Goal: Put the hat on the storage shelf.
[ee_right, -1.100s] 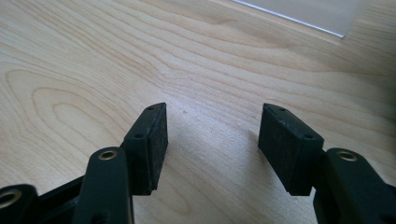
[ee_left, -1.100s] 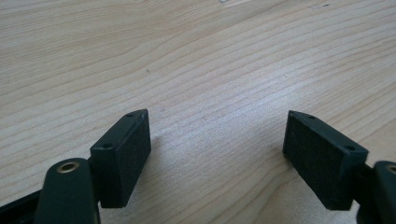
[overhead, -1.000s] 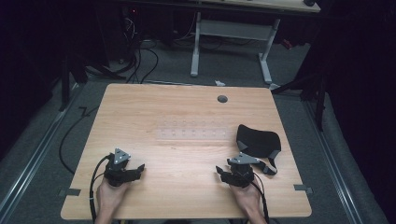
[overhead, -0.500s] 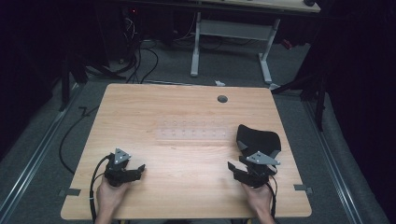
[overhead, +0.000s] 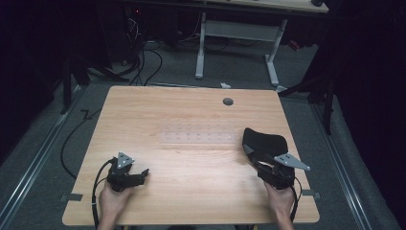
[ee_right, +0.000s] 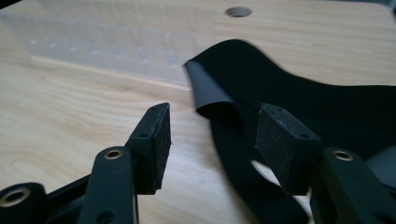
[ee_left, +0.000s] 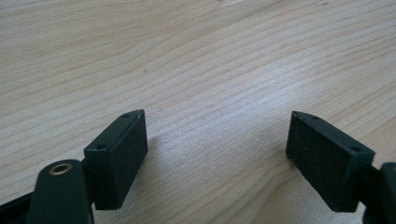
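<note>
At the lower right of the high view, the right tool (overhead: 262, 165) stands with jaws apart and empty just short of the black cloth (overhead: 265, 141) on the tabletop (overhead: 191, 120), likely approaching its curled edge for gripping, while the left tool (overhead: 139, 173) rests wide open, empty.

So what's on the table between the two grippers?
Bare wood in the high view between left gripper and right gripper; the black cloth lies by the right.

black strap (overhead: 262, 143) | curled, flat-lying | table's right side, near edge
</note>
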A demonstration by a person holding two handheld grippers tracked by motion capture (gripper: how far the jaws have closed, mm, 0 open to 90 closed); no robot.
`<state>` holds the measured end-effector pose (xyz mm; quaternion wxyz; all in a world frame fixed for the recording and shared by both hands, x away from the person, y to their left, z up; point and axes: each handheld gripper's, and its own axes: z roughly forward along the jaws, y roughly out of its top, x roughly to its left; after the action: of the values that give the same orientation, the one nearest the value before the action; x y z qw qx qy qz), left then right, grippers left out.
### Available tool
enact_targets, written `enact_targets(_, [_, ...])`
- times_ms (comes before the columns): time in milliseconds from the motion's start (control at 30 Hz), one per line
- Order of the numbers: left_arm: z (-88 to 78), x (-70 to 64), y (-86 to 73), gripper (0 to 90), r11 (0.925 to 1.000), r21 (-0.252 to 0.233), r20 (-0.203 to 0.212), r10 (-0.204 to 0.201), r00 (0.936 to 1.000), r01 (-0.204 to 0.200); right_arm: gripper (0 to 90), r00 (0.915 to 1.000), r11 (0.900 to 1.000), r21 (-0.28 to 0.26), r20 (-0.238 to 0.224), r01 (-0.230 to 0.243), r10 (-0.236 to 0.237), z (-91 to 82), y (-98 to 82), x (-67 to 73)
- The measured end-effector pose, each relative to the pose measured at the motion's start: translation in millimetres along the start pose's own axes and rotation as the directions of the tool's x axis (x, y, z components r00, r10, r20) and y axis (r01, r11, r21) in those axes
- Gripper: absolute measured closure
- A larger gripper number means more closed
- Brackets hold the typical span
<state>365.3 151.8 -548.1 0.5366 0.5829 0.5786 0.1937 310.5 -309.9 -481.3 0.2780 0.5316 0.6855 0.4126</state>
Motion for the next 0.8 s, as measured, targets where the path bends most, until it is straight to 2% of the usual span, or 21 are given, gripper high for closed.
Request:
enact_targets(67, [0.0,0.0,0.0,20.9,1.0,0.0,-0.001,0.0,1.0,0.0,45.0,0.9993,1.0,-0.022,0.036,-0.011,0.012,-1.5,0.7,-8.2])
enact_targets(233, [0.3,0.0,0.1,21.0,1.0,-0.002,-0.004,-0.002,1.0,0.002,45.0,0.9957,0.998,-0.038,0.078,-0.046,0.049,-2.2,1.3,-22.3])
enact_targets(267, [0.4,0.1,0.2,21.0,1.0,-0.002,-0.005,-0.002,1.0,0.002,44.8,0.9927,0.997,-0.047,0.102,-0.059,0.064,-2.5,1.6,-29.4])
enact_targets(367, [0.4,0.1,0.3,21.0,1.0,-0.002,-0.005,-0.002,1.0,0.002,44.1,0.9866,0.996,-0.059,0.144,-0.069,0.077,-3.1,2.4,-37.2])
enact_targets(500, [0.9,0.1,0.4,21.1,1.0,-0.005,-0.009,-0.004,1.0,0.004,42.2,0.9771,0.994,-0.06,0.185,-0.096,0.106,-1.9,3.3,-49.9])
enact_targets(567, [0.9,0.1,0.5,21.2,1.0,-0.005,-0.01,-0.005,0.9999,0.005,41.7,0.9748,0.993,-0.061,0.193,-0.102,0.113,-1.3,3.3,-53.1])
enact_targets(600, [1.1,0.2,0.6,21.3,1.0,-0.006,-0.012,-0.006,0.9999,0.006,40.2,0.9693,0.99,-0.062,0.207,-0.123,0.133,-0.1,3.3,-58.6])
enact_targets(700, [1.3,0.3,0.8,21.4,0.9999,-0.008,-0.015,-0.008,0.9999,0.008,38.1,0.9626,0.988,-0.06,0.222,-0.145,0.155,2.9,3.2,-65.8])
enact_targets(800, [1.3,0.3,0.8,21.4,0.9999,-0.008,-0.015,-0.008,0.9999,0.008,37.4,0.9607,0.986,-0.057,0.221,-0.159,0.168,5.5,2.8,-70.0])
